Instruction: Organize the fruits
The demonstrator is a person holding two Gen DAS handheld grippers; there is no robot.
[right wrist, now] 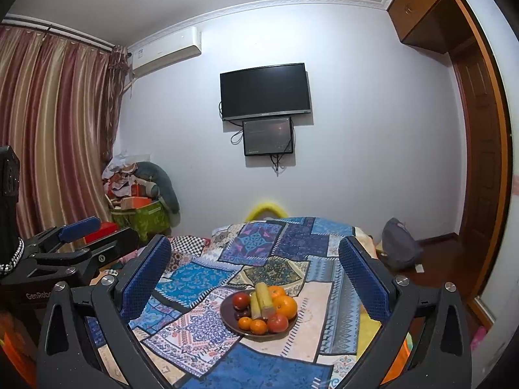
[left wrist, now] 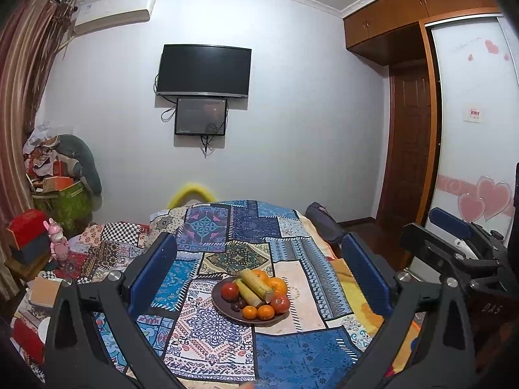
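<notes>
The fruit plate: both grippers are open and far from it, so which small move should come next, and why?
Probably lower the right gripper toward the fruit plate on the patchwork cloth. Both it and the left gripper are open, hold nothing, and hang above the plate. All the fruit lies piled in it, two sugarcane pieces on top, so nothing is sorted yet.

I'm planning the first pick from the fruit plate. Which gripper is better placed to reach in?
Hard to call, slightly the right. Both the left gripper and right gripper are open, empty, and frame the plate between their fingers. In the right wrist view the fruit sits a little larger and more central.
</notes>
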